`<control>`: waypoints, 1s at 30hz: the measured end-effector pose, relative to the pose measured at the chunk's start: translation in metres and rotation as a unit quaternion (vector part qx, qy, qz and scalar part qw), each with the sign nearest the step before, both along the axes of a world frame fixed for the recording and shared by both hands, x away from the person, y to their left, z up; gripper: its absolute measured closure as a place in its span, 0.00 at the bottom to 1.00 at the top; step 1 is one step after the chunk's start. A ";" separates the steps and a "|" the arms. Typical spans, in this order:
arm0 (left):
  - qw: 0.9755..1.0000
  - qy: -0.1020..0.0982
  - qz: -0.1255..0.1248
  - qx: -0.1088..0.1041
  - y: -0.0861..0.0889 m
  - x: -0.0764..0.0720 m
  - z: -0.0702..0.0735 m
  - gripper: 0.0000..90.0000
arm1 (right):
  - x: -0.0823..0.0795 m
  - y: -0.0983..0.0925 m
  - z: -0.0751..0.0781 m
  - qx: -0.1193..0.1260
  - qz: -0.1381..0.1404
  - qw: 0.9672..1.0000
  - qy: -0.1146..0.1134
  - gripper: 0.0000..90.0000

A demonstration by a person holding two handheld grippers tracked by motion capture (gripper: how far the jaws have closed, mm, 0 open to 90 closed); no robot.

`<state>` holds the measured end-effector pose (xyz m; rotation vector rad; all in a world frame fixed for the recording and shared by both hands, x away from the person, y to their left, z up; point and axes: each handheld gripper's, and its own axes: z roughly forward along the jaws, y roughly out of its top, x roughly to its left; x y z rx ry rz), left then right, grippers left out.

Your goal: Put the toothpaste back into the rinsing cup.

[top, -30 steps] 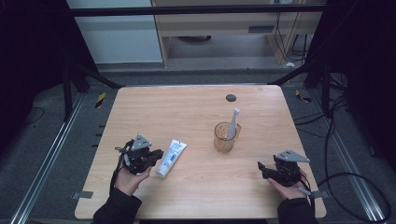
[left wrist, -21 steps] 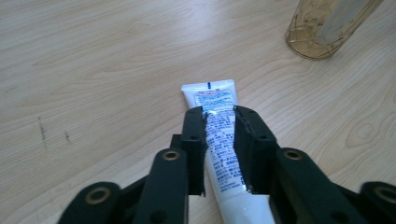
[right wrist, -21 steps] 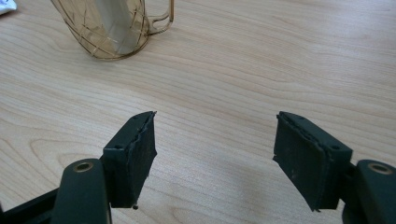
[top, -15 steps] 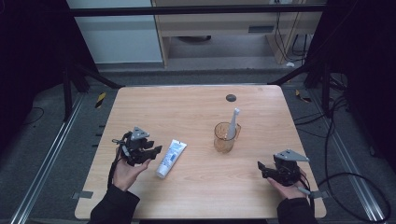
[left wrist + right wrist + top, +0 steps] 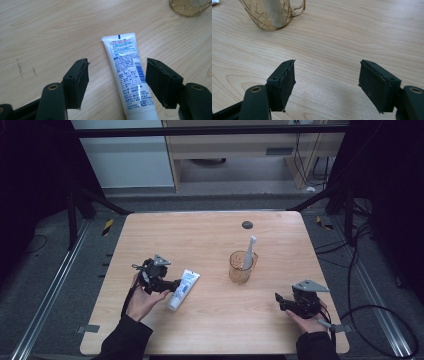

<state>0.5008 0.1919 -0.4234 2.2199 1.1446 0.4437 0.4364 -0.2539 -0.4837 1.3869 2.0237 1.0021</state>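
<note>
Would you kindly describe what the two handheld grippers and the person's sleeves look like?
Both the left gripper and the right gripper are black, each topped by a grey three-cornered plate, with flat, rectangular black jaws. A thin cable trails from each. The sleeves are dark.

The toothpaste tube [image 5: 128, 75] bears small blue Japanese print, a barcode and "165 g"; the rest is illegible.

Light wooden table [image 5: 210, 232]. On it: white toothpaste tube [image 5: 183, 289] lying flat, amber transparent cup [image 5: 240, 268] holding toothbrush [image 5: 248, 253], small dark round spot [image 5: 247, 225] near far edge.
</note>
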 end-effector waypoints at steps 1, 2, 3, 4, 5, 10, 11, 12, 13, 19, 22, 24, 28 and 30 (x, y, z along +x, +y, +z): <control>1.000 0.002 -0.001 0.003 -0.002 0.002 -0.001 0.37 | 0.000 0.000 0.000 0.000 0.000 1.000 0.000 0.32; 1.000 0.004 -0.002 0.005 -0.003 0.004 -0.002 0.36 | 0.000 0.000 0.000 0.001 0.000 1.000 -0.001 0.32; 1.000 0.007 -0.002 0.008 -0.005 0.006 -0.003 0.36 | 0.000 0.000 0.000 0.002 0.000 1.000 0.000 0.32; 1.000 0.008 0.000 0.009 -0.007 0.008 -0.005 0.35 | 0.001 0.000 0.000 0.003 -0.001 1.000 0.002 0.32; 1.000 0.009 0.001 0.011 -0.008 0.009 -0.005 0.35 | 0.001 0.000 0.000 0.002 0.000 1.000 0.002 0.32; 1.000 0.013 0.005 0.020 -0.013 0.016 -0.012 0.36 | 0.002 0.000 -0.001 0.003 -0.001 1.000 0.005 0.32; 1.000 0.014 0.005 0.022 -0.014 0.017 -0.012 0.36 | 0.002 0.000 -0.001 0.004 0.000 1.000 0.005 0.32; 1.000 0.014 0.004 0.022 -0.015 0.018 -0.014 0.36 | 0.002 0.000 -0.001 0.004 0.000 1.000 0.004 0.32; 1.000 0.017 0.005 0.021 -0.016 0.019 -0.015 0.36 | 0.002 0.000 0.000 0.003 0.001 1.000 0.003 0.32; 0.999 0.029 0.003 0.031 -0.021 0.023 -0.022 0.38 | 0.004 0.002 0.000 0.008 0.001 1.000 0.003 0.32; 0.999 0.037 0.003 0.035 -0.022 0.025 -0.026 0.38 | 0.005 0.005 0.000 0.009 0.008 1.000 0.004 0.32; 0.999 0.043 0.004 0.032 -0.022 0.026 -0.028 0.38 | 0.006 0.006 -0.001 0.009 0.012 1.000 0.006 0.32; 0.998 0.050 0.000 0.036 -0.023 0.027 -0.031 0.38 | 0.005 0.007 0.000 0.007 0.013 1.000 0.006 0.32; 0.998 0.053 -0.004 0.033 -0.024 0.027 -0.031 0.38 | 0.005 0.006 0.000 0.006 0.014 1.000 0.004 0.32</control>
